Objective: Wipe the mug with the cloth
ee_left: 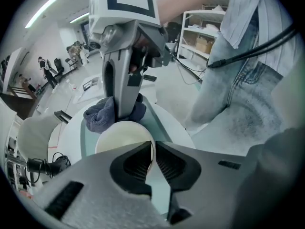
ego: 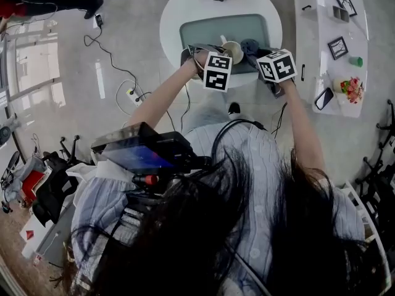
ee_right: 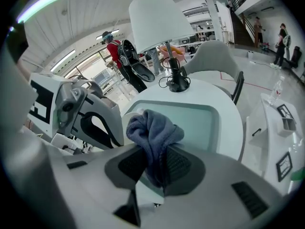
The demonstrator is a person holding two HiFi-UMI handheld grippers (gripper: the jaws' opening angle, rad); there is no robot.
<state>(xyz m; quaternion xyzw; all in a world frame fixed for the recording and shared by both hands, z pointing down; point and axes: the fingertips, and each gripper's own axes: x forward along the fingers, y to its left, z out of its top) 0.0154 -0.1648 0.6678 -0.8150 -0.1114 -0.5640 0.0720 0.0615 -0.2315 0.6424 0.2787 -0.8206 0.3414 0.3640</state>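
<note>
A cream mug [ee_left: 121,138] is held over the grey-green mat [ego: 213,28] on the round white table. My left gripper [ee_left: 153,162] is shut on the mug's rim, one jaw inside and one outside. In the head view the mug [ego: 232,49] sits just beyond the left gripper [ego: 223,55]. My right gripper [ee_right: 155,168] is shut on a bunched grey-blue cloth [ee_right: 151,130]. The cloth [ee_left: 101,116] presses against the mug's far side, under the right gripper [ee_left: 126,109]. In the head view the cloth [ego: 250,46] is a dark bundle at the right gripper [ego: 256,53].
A white lamp [ee_right: 159,25] with a black base stands at the table's far side, a white chair [ee_right: 214,56] behind it. A white side counter [ego: 327,48] to the right carries frames, a phone and flowers. Cables trail on the floor [ego: 117,66] to the left.
</note>
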